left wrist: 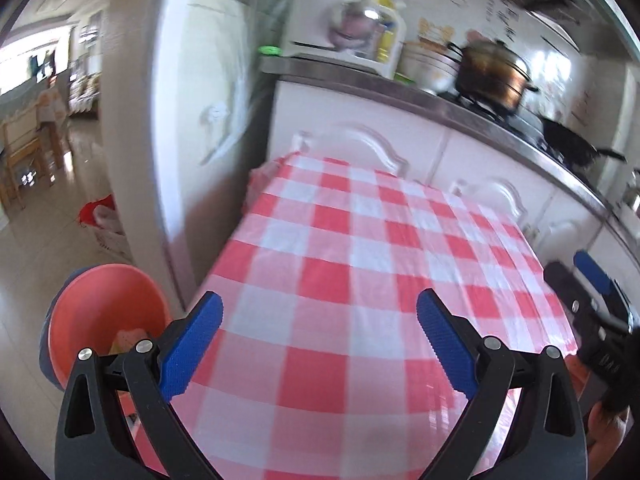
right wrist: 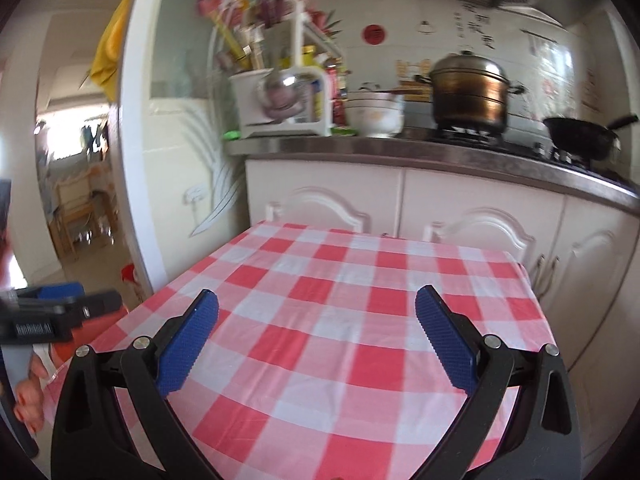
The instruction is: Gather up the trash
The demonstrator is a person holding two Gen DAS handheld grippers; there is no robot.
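My left gripper (left wrist: 318, 312) is open and empty above the near part of a table with a red-and-white checked cloth (left wrist: 360, 256). My right gripper (right wrist: 316, 312) is open and empty over the same cloth (right wrist: 352, 300). A salmon-pink bin (left wrist: 92, 304) stands on the floor left of the table, with some pale scraps (left wrist: 128, 338) inside. The right gripper shows at the right edge of the left wrist view (left wrist: 596, 292). The left gripper shows at the left edge of the right wrist view (right wrist: 60, 308). I see no trash on the cloth.
White kitchen cabinets (right wrist: 440, 208) stand behind the table under a steel counter (right wrist: 400, 150) with a copper pot (right wrist: 468, 92), a black pan (right wrist: 580, 136), a bowl (right wrist: 374, 114) and a rack of bottles (right wrist: 288, 92). A white doorframe (left wrist: 132, 120) stands at the left.
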